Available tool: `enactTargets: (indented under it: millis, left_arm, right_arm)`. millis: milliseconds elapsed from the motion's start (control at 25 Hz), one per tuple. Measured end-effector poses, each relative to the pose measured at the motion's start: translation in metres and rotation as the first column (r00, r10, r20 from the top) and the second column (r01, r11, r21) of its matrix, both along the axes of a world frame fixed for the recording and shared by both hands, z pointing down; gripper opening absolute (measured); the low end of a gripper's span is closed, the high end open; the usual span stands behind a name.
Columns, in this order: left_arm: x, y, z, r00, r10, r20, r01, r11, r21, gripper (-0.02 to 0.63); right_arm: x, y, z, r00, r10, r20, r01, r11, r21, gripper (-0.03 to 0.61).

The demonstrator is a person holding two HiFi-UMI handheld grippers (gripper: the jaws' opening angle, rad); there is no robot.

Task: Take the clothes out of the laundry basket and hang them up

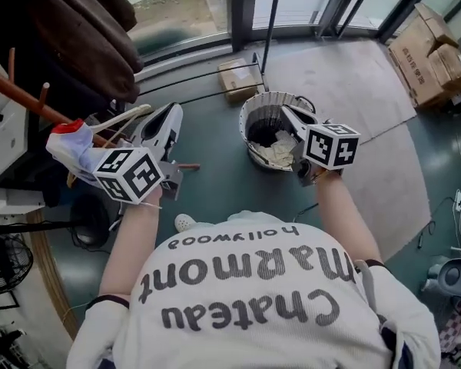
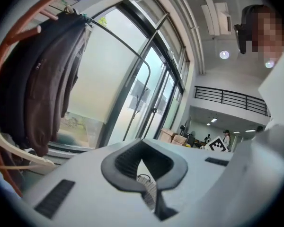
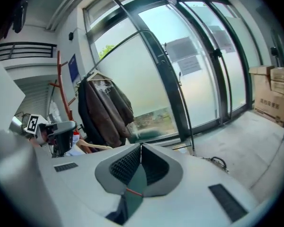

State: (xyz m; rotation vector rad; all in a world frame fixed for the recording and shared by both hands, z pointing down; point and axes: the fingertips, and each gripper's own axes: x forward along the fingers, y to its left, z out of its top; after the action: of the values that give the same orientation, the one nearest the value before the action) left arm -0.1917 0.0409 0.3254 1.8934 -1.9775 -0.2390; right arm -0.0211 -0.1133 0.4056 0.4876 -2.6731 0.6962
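- Hanging from the rack [image 1: 19,97] at 10 o'clock, a brown jacket [image 1: 84,33] fills the near end; a pale hanger [image 1: 127,118] sits just below it.
- Left gripper [image 1: 171,115]: clenched, nothing between its jaws, near the hanger.
- Laundry basket [image 1: 251,112]: on the floor at 12 o'clock, with the clothes [image 1: 280,152] crumpled inside.
- Right gripper [image 1: 289,114]: clenched and empty, over the basket.
- Recommended procedure: release the right gripper, descend inside the rim, and pinch one top fold only.
- Obstructions: a small carton [image 1: 237,79] lies just beyond the basket. Stacked cartons [image 1: 430,48] at 2 o'clock stand well apart. The jacket likely crowds hanging space.
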Motion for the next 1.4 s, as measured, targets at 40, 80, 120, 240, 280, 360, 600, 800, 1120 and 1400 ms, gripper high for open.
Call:
enactTargets:
  millis: [40,80,120,240,280,360,600,800,1120,1400]
  left_arm:
    - [0.013,-0.011,0.002,1.000,0.022,-0.004,-0.022,1.000,0.003,0.009]
    - [0.025,-0.022,0.003,0.999,0.045,-0.006,-0.045,0.999,0.006,0.009]
    - [0.038,-0.033,0.006,0.998,0.067,-0.008,-0.067,0.998,0.010,0.009]
    - [0.071,-0.059,0.012,0.993,0.118,-0.016,-0.117,0.993,0.019,0.009]
    - [0.080,-0.067,0.014,0.991,0.130,-0.024,-0.130,0.991,0.019,0.009]
    - [0.097,-0.079,0.019,0.986,0.159,-0.041,-0.159,0.987,0.010,0.009]
    - [0.123,-0.106,0.047,0.968,0.244,-0.065,-0.248,0.967,-0.062,0.009]
    - [0.115,-0.138,0.083,0.953,0.282,-0.114,-0.295,0.947,-0.125,0.009]
    - [0.094,-0.217,0.124,0.905,0.400,-0.143,-0.423,0.882,-0.209,0.009]
    - [0.071,-0.279,0.172,0.847,0.511,-0.147,-0.531,0.803,-0.270,0.009]
  right_arm:
    - [0.018,-0.008,0.002,1.000,0.029,-0.006,-0.029,1.000,0.000,0.034]
    - [0.037,-0.015,0.005,0.998,0.057,-0.010,-0.057,0.998,0.002,0.034]
    - [0.055,-0.021,0.007,0.996,0.084,-0.013,-0.084,0.996,0.005,0.034]
    - [0.101,-0.037,0.013,0.989,0.149,-0.016,-0.149,0.989,0.008,0.034]
    - [0.114,-0.042,0.014,0.985,0.169,-0.018,-0.169,0.986,0.006,0.034]
    - [0.136,-0.049,0.017,0.977,0.212,-0.018,-0.212,0.977,-0.005,0.034]
    - [0.173,-0.061,0.044,0.946,0.322,-0.029,-0.323,0.943,-0.077,0.034]
    - [0.171,-0.080,0.076,0.926,0.370,-0.075,-0.376,0.918,-0.127,0.034]
    - [0.140,-0.129,0.101,0.887,0.448,-0.115,-0.461,0.873,-0.159,0.034]
    - [0.096,-0.172,0.128,0.851,0.503,-0.153,-0.523,0.837,-0.159,0.034]
